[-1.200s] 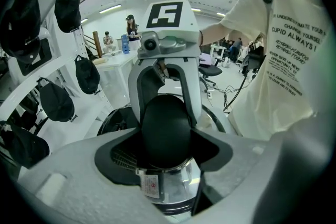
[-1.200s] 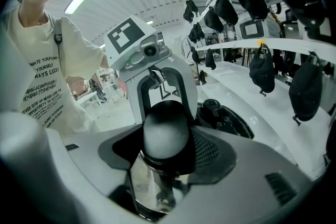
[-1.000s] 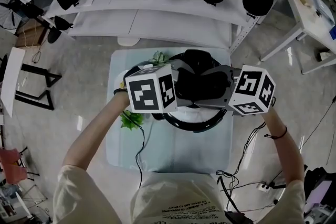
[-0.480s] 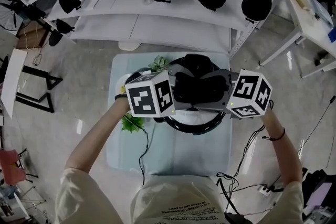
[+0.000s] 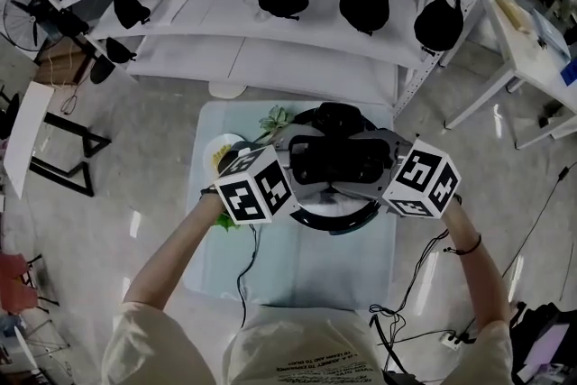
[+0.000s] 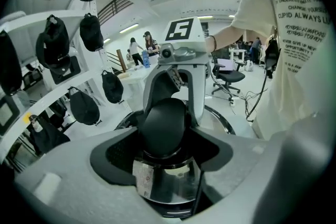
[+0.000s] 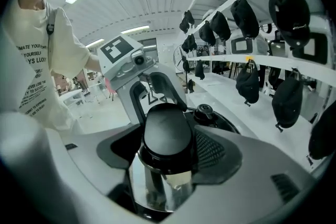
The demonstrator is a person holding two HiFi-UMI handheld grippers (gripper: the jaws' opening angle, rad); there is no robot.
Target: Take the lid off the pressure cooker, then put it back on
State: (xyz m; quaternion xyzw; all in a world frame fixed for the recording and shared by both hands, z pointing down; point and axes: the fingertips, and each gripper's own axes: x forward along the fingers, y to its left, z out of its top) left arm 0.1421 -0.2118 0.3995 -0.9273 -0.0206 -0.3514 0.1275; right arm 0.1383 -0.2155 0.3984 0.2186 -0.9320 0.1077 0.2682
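Note:
The steel pressure cooker [image 5: 335,160] stands on the small table with its black lid [image 7: 215,120] on. Its valve [image 7: 205,110] shows in the right gripper view. My left gripper [image 6: 165,139] is shut on the cooker's left black side handle [image 6: 164,126], above the shiny pot wall [image 6: 168,183]. My right gripper [image 7: 168,149] has the right side handle [image 7: 168,136] between its jaws. Those jaws have just been opening, and the pads sit close beside the handle. From above, the two marker cubes [image 5: 255,185] [image 5: 422,180] flank the cooker.
A light blue cloth [image 5: 297,270] covers the table. A black-rimmed ring [image 5: 338,216] lies under the cooker's near side. A green plant [image 5: 275,120] and a small plate [image 5: 222,149] sit at the back left. White shelves [image 5: 270,50] with black caps stand behind. Cables [image 5: 242,270] hang over the front.
Both grippers have tipped further downward around the handles, their cubes turning. The cooker has stayed where it was on the table.

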